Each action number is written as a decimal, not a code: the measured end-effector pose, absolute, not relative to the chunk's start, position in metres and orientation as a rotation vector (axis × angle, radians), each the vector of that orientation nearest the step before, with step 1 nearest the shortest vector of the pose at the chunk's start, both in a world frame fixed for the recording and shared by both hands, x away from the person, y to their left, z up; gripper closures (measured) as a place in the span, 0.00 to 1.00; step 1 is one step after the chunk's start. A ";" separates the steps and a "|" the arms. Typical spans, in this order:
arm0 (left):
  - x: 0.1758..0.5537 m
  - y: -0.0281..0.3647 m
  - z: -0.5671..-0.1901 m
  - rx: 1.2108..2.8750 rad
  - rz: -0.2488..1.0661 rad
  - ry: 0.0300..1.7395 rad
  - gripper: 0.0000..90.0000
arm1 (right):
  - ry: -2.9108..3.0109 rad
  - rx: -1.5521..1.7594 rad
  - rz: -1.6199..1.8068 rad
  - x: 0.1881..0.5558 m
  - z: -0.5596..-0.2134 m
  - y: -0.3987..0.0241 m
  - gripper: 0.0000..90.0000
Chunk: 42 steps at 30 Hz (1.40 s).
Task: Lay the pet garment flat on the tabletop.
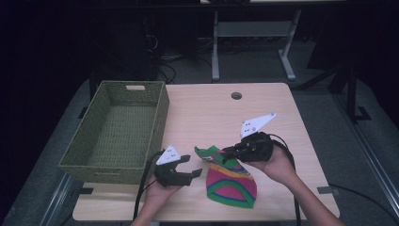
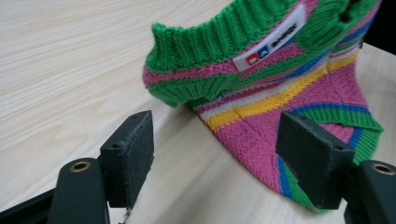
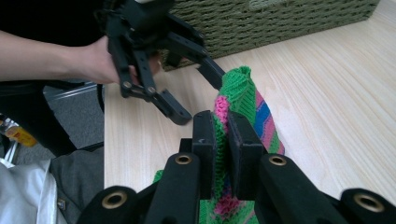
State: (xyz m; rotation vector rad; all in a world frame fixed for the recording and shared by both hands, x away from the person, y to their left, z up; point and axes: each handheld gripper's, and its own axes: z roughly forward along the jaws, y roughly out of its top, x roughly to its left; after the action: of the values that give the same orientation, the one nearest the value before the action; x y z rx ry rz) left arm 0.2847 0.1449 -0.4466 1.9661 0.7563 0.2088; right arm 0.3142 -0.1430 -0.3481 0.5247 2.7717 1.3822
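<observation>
Right gripper (image 3: 221, 135) pinches the sweater (image 1: 231, 182); left gripper (image 1: 188, 170) (jaws wide, empty) may snag the far collar (image 2: 224, 32).

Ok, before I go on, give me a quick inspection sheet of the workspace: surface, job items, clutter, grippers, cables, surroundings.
Surface: light wooden table, round cable hole near the far edge.
Job's things: striped knit garment at the near edge, one end lifted; green woven basket at the left, nothing in it.
Clutter: nothing seen.
Grippers: left gripper open, jaws beside the garment's cuff; right gripper shut on the garment.
Cables: one trails from each gripper toward the person; more lie on the floor beyond the table.
Surroundings: dark room, grey table legs behind.
</observation>
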 end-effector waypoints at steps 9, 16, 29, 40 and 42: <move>0.301 0.137 -0.452 1.967 0.218 0.748 0.27 | 2.778 0.464 1.413 0.316 -0.337 -0.146 0.91; 0.318 0.132 -0.456 1.943 0.151 0.726 0.36 | 2.791 0.415 1.438 0.317 -0.333 -0.148 0.91; 0.315 0.131 -0.452 1.965 0.158 0.650 0.90 | 2.797 0.456 1.410 0.321 -0.341 -0.162 0.91; 0.313 0.122 -0.427 2.038 0.215 0.630 0.94 | 2.760 0.564 1.358 0.326 -0.350 -0.183 0.91; 0.314 0.120 -0.424 2.051 0.219 0.634 0.94 | 2.743 0.589 1.359 0.329 -0.351 -0.188 0.91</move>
State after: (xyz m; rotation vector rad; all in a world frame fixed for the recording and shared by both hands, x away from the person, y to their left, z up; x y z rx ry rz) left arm 0.3135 0.1197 -0.4243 2.0508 0.6336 0.2194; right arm 0.3285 -0.1876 -0.3510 0.5891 2.7428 1.3591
